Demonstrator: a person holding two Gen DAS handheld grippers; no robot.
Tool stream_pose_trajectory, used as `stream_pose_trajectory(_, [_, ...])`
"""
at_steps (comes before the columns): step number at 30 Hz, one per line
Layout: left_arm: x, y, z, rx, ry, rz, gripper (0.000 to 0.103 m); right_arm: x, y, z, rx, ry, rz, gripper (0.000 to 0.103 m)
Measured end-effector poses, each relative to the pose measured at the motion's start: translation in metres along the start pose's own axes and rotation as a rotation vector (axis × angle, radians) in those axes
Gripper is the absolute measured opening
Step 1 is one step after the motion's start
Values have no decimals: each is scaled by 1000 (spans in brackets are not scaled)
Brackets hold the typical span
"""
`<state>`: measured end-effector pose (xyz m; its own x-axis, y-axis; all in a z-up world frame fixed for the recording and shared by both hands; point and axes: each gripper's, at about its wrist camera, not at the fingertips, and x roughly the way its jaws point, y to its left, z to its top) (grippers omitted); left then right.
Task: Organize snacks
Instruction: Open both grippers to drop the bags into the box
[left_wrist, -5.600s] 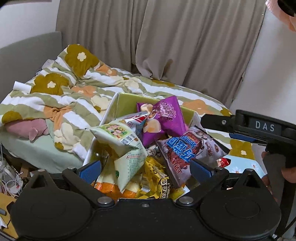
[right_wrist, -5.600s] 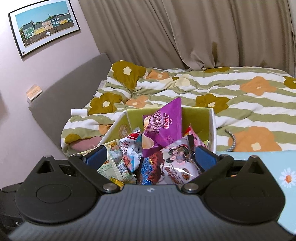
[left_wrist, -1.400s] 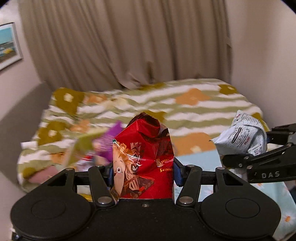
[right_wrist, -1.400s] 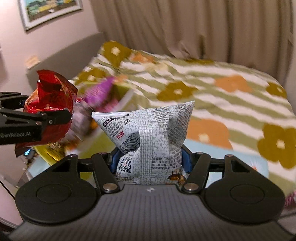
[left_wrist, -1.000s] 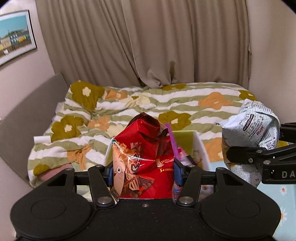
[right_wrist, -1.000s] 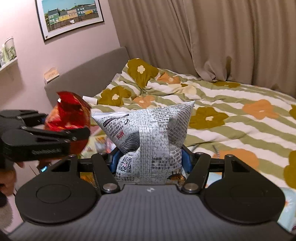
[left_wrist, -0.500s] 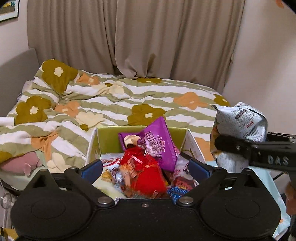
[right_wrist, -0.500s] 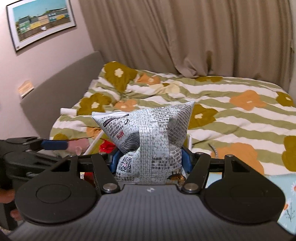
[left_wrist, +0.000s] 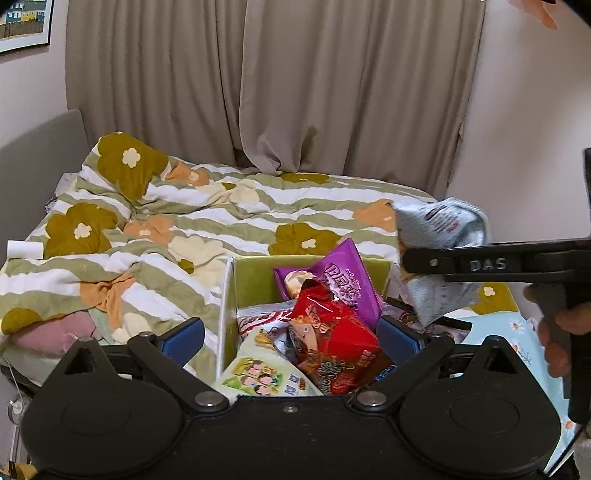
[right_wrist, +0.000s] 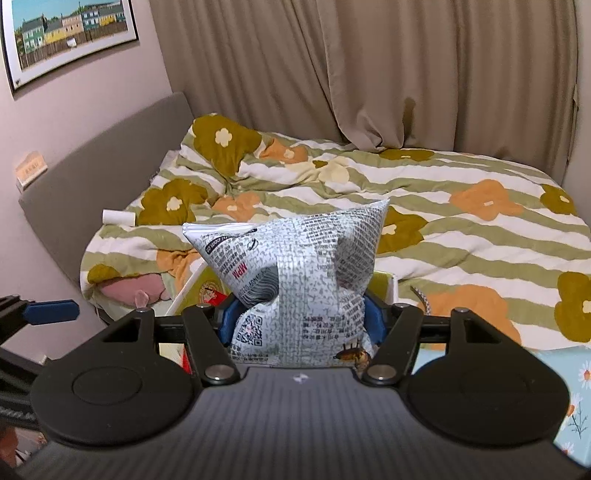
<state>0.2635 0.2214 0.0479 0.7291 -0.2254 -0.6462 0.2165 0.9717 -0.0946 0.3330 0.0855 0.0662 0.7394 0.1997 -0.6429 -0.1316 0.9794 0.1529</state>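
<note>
A green-lined cardboard box (left_wrist: 255, 280) holds several snack bags: a red bag (left_wrist: 332, 347) on top, a purple bag (left_wrist: 340, 284) behind it, a pale green bag (left_wrist: 258, 376) in front. My left gripper (left_wrist: 291, 338) is open and empty just above the box's near side. My right gripper (right_wrist: 299, 319) is shut on a grey printed snack bag (right_wrist: 295, 266) and holds it above the box's right side; the bag also shows in the left wrist view (left_wrist: 439, 254). The box rim (right_wrist: 199, 280) peeks out behind the bag.
The box stands at the edge of a bed with a flowered striped duvet (left_wrist: 184, 221). A light blue daisy-print surface (left_wrist: 517, 332) lies to the right of the box. Curtains (left_wrist: 295, 92) hang behind, a grey headboard (right_wrist: 92, 177) on the left.
My left gripper opened and let the red bag fall into the box, where it now lies on top. My right gripper with the grey bag has moved in over the box's right side.
</note>
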Motion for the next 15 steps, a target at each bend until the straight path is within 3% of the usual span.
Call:
stream_pose_trajectory(2, [3, 5, -1, 14, 5, -7, 101, 6, 4, 0, 1, 10, -4, 86])
stream_pose_trajectory(3, [4, 7, -2, 21, 8, -9, 101, 7, 6, 0, 11, 5, -14, 103])
stream_pose_trajectory(15, [-2, 7, -18, -9, 19, -9, 101, -6, 11, -17, 32, -53, -23, 103])
